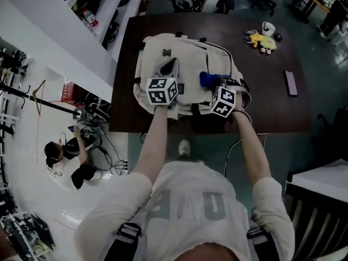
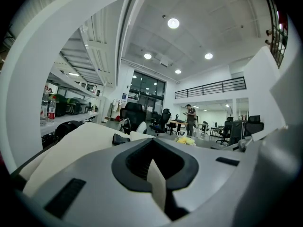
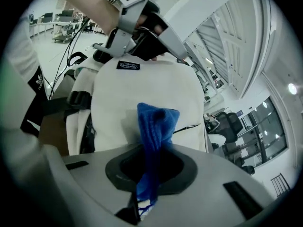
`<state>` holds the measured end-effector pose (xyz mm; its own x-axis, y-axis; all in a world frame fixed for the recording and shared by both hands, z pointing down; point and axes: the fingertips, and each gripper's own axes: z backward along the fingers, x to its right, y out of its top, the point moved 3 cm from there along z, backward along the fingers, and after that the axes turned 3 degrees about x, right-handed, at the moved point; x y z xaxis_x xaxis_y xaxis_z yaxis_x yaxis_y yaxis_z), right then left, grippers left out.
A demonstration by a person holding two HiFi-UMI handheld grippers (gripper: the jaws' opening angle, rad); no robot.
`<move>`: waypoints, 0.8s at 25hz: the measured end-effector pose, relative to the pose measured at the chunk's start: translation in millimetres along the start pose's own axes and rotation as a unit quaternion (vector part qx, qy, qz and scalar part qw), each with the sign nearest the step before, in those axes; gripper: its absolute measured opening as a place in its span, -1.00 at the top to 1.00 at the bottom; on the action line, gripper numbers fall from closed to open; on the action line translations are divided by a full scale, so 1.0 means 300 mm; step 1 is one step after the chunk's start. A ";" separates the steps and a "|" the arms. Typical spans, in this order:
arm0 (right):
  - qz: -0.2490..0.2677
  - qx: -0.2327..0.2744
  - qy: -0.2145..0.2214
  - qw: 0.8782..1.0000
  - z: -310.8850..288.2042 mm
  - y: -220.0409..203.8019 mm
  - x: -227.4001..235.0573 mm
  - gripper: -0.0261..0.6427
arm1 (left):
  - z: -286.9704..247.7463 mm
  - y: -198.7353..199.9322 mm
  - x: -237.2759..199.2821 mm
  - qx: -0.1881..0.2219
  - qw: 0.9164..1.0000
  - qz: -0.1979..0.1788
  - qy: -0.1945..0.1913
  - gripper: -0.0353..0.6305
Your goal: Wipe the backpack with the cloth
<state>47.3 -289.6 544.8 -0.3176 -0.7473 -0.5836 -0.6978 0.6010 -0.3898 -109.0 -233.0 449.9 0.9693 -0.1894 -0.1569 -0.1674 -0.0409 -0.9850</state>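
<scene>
Cream fabric is being pinched by the left gripper (image 1: 169,67). Its jaws are being pressed together on a thin fold of the backpack (image 1: 190,50), and in the left gripper view that pale sliver is being squeezed right where the jaws meet. In the right gripper view the same gripper is being shown clamped on the backpack's top edge, just above its small black label (image 3: 128,65).

The backpack itself is being supported flat by the dark table (image 1: 272,110), with its dark straps being shown at the edge nearest the person.

On the backpack's right side, a blue cloth (image 1: 208,79) is being gripped by the right gripper (image 1: 213,84). The jaws are closed on it and a bunched end is being pushed out past the tips toward the backpack's front panel. The cloth is being held right at the surface, but whether it's actually being pressed onto the fabric can't be told for sure.

Beyond the backpack, off to its far right, a small yellow toy pile (image 1: 262,40) is being shown on the table. A dark flat phone-like thing (image 1: 291,83) is being shown to the backpack's right, well apart from it.
</scene>
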 end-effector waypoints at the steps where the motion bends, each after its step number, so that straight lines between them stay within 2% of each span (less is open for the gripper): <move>1: -0.005 0.001 -0.001 1.000 0.010 0.000 -0.018 0.81 | 0.000 -0.001 0.001 -0.001 1.000 -0.001 0.000 0.88; 6: 0.000 -0.007 -0.007 1.000 0.046 0.002 -0.103 0.81 | -0.002 -0.003 0.008 -0.006 1.000 -0.008 -0.002 0.88; 16: 0.006 -0.013 0.021 1.000 0.096 0.011 -0.254 0.81 | 0.000 -0.005 0.004 -0.008 1.000 0.002 -0.006 0.88; 20: 0.024 -0.015 0.029 0.999 0.105 0.021 -0.289 0.81 | 0.002 -0.001 -0.005 -0.003 1.000 0.012 -0.008 0.88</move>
<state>90.7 -211.9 570.5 -0.3864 -0.7337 -0.5590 -0.6998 0.6280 -0.3405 -110.2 -232.1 450.3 0.9676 -0.1750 -0.1819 -0.1918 -0.0417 -0.9805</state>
